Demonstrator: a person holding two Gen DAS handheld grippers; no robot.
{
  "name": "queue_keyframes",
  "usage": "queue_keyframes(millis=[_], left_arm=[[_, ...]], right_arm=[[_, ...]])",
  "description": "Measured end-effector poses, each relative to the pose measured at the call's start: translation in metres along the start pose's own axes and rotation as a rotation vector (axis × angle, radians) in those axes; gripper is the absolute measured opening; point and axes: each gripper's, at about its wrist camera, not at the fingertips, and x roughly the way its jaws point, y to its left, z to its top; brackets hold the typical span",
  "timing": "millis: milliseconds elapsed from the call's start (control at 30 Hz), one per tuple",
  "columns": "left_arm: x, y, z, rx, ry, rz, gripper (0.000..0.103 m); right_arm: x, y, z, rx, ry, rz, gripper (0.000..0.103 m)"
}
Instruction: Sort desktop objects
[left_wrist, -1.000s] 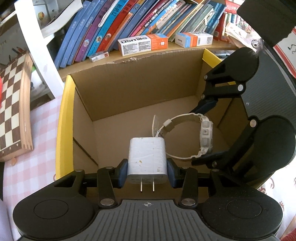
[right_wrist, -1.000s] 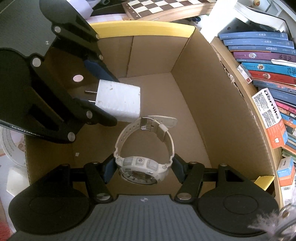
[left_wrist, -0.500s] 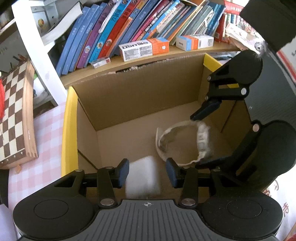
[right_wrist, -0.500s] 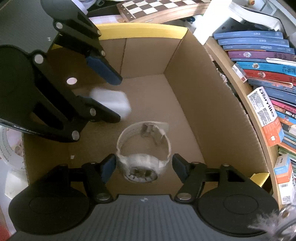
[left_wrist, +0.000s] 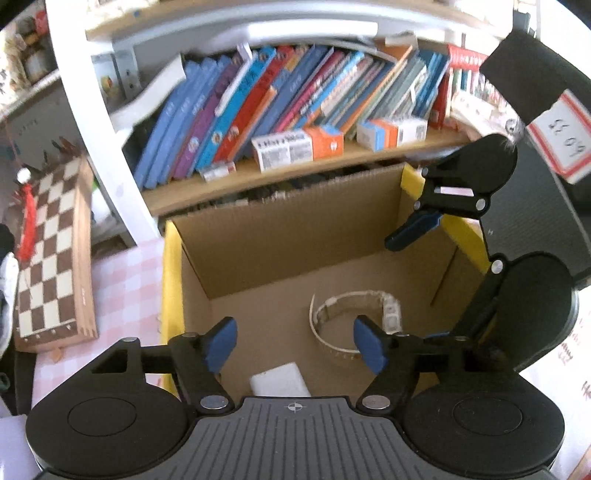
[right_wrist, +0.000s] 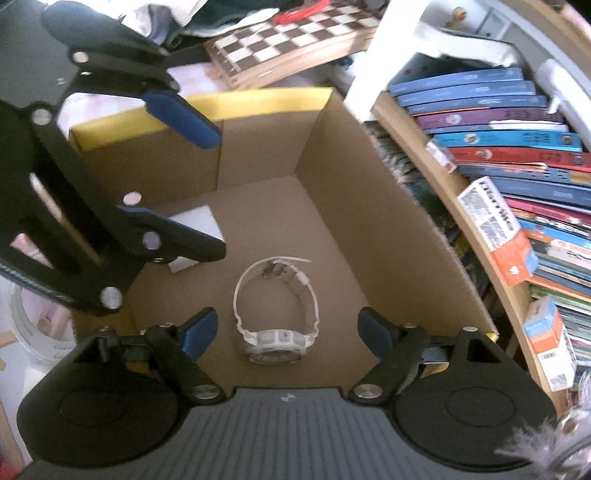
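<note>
Cardboard box, brown inside with yellow rims on its left and right walls, stands open on a pink-and-white checked cloth. White charger lies on the box floor at the near edge, just under the left gripper, whose blue-padded jaws are opening with nothing pressed between them. White wristwatch lies on the floor to the right of the charger, apart from it, strap looped and case nearest the right-wrist camera. The right gripper hangs above it, jaws opening, pads clear of the watch on both sides. In each wrist view the other gripper reaches in over a side wall of the box and partly hides that wall; in the right-wrist view the left gripper's lower finger covers part of the charger. Beyond the far wall runs a wooden shelf with a leaning row of books and two small white-and-orange cartons. A white upright frames the shelf at left. A folded wooden chessboard lies on the cloth to the left of the box.
</note>
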Motion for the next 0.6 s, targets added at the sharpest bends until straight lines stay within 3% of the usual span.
queue_keyframes(millis=[600], left_arm=[[-0.12,-0.003,-0.014,0.0,-0.321,0.005,0.08]], right_arm=[[-0.115,0.038,-0.013,0.202,-0.175,-0.257,0.087]])
